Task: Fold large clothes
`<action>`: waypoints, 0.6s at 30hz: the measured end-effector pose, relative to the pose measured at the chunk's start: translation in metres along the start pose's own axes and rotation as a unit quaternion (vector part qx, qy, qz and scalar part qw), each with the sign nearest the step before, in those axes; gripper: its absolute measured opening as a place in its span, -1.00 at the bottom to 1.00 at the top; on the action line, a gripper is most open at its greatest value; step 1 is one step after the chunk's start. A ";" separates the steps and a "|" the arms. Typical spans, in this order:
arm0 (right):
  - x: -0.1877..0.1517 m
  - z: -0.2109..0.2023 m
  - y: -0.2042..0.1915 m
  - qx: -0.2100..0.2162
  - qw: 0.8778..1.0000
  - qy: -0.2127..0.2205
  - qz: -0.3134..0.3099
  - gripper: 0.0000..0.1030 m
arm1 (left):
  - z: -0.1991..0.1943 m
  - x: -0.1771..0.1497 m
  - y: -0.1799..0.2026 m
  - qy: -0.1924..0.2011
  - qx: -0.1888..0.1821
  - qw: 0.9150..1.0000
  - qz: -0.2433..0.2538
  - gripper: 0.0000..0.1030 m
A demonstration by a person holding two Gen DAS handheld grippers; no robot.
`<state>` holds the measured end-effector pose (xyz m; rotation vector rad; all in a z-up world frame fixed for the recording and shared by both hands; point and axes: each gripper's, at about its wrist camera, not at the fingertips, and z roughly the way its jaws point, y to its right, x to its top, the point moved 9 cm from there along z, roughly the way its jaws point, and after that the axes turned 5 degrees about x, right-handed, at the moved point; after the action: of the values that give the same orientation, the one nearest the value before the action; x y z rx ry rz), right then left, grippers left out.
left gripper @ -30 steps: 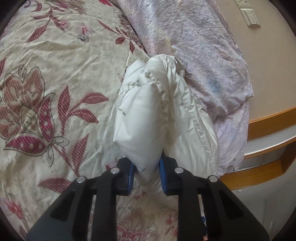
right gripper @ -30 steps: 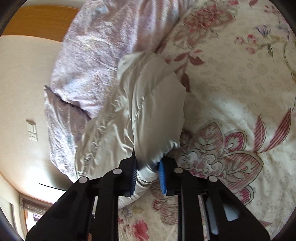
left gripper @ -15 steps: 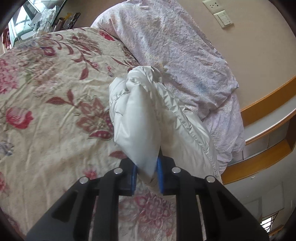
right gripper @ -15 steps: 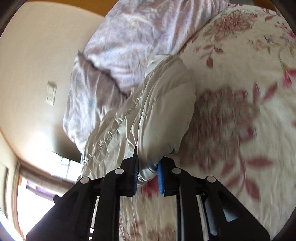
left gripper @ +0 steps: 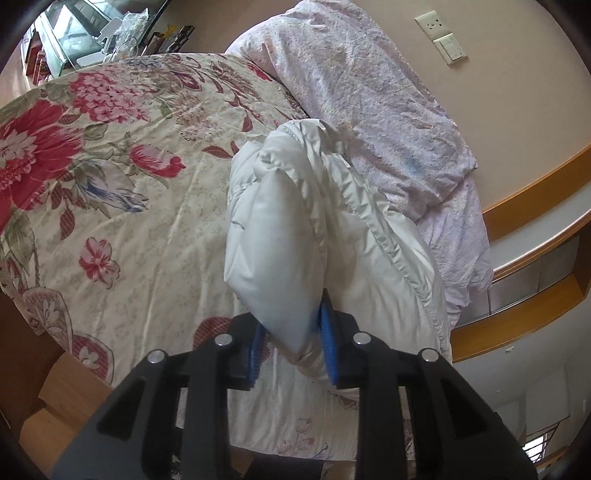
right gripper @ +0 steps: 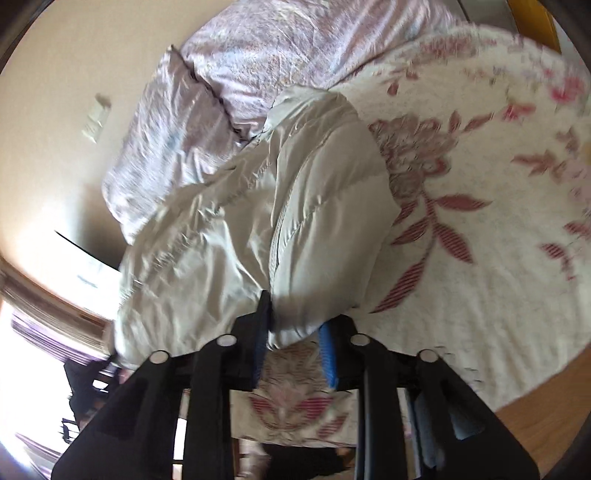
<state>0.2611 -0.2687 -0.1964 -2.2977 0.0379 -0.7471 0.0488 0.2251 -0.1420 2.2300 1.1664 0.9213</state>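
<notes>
A white puffy jacket point(left gripper: 314, 229) lies bunched along the flowered bedspread point(left gripper: 129, 206), beside a pale purple duvet point(left gripper: 369, 96). My left gripper point(left gripper: 291, 347) has a padded corner of the jacket between its blue pads. Its jaws are opening, and the fabric still fills the gap and touches both pads. In the right wrist view the same jacket point(right gripper: 295, 206) runs away from my right gripper point(right gripper: 295, 347). Those jaws are opening too, around a padded edge that still bulges against the pads.
The purple duvet point(right gripper: 258, 66) is heaped against the wall, which has a socket and a switch point(left gripper: 443, 40). A wooden headboard shelf point(left gripper: 535, 236) runs on the right. A glass cabinet point(left gripper: 74, 33) stands beyond the bed. Wooden floor point(left gripper: 44, 398) shows past the bed's edge.
Both grippers have drawn back along the bed with the jacket, and more of the room shows. The right gripper has rolled. Both pairs of jaws squeezed tighter, then widened.
</notes>
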 end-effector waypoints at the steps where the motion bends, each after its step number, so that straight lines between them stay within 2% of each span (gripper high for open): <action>1: 0.003 -0.002 -0.003 -0.020 1.000 0.006 -0.015 -0.32 | -0.001 0.000 0.000 0.004 0.003 1.000 0.005 -0.08; 2: 0.005 -0.003 -0.005 -0.033 0.999 0.010 -0.025 -0.25 | -0.002 0.001 0.000 0.012 0.008 1.000 0.012 0.16; 3: 0.006 -0.004 -0.007 -0.050 0.998 0.015 -0.037 -0.21 | -0.006 0.002 0.001 0.024 0.014 0.999 0.022 0.24; 5: 0.008 -0.003 -0.009 -0.087 0.995 0.021 -0.054 -0.16 | -0.012 0.004 0.005 0.040 0.019 0.998 0.042 0.55; 7: 0.009 -0.002 -0.007 -0.122 0.991 0.020 -0.057 -0.06 | -0.017 0.005 0.009 0.053 0.025 0.996 0.061 0.68; 8: 0.009 -0.003 -0.004 -0.140 0.988 0.020 -0.056 0.18 | -0.018 0.004 0.010 0.056 0.027 0.996 0.070 0.73; 9: 0.008 -0.008 0.001 -0.166 0.984 0.026 -0.059 0.30 | -0.018 0.003 0.012 0.056 0.027 0.995 0.075 0.75; 10: 0.012 -0.018 0.005 -0.214 0.973 0.048 -0.070 0.37 | -0.017 0.002 0.012 0.054 0.028 0.995 0.080 0.78; 11: 0.015 -0.027 0.006 -0.233 0.967 0.067 -0.079 0.39 | -0.016 0.000 0.012 0.052 0.029 0.995 0.083 0.78; 13: 0.021 -0.041 0.004 -0.250 0.960 0.097 -0.086 0.39 | -0.011 -0.002 0.010 0.046 0.034 0.995 0.087 0.79; 14: 0.026 -0.047 -0.002 -0.244 0.958 0.116 -0.095 0.39 | -0.008 -0.002 0.008 0.042 0.035 0.995 0.085 0.79; 18: 0.034 -0.026 -0.044 -0.180 0.966 0.117 -0.144 0.38 | 0.007 -0.008 0.004 0.011 0.012 0.998 0.057 0.79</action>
<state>0.2677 -0.2600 -0.1361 -2.5763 -0.0587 -1.2467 0.0533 0.2157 -0.1469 2.3322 1.0732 0.9839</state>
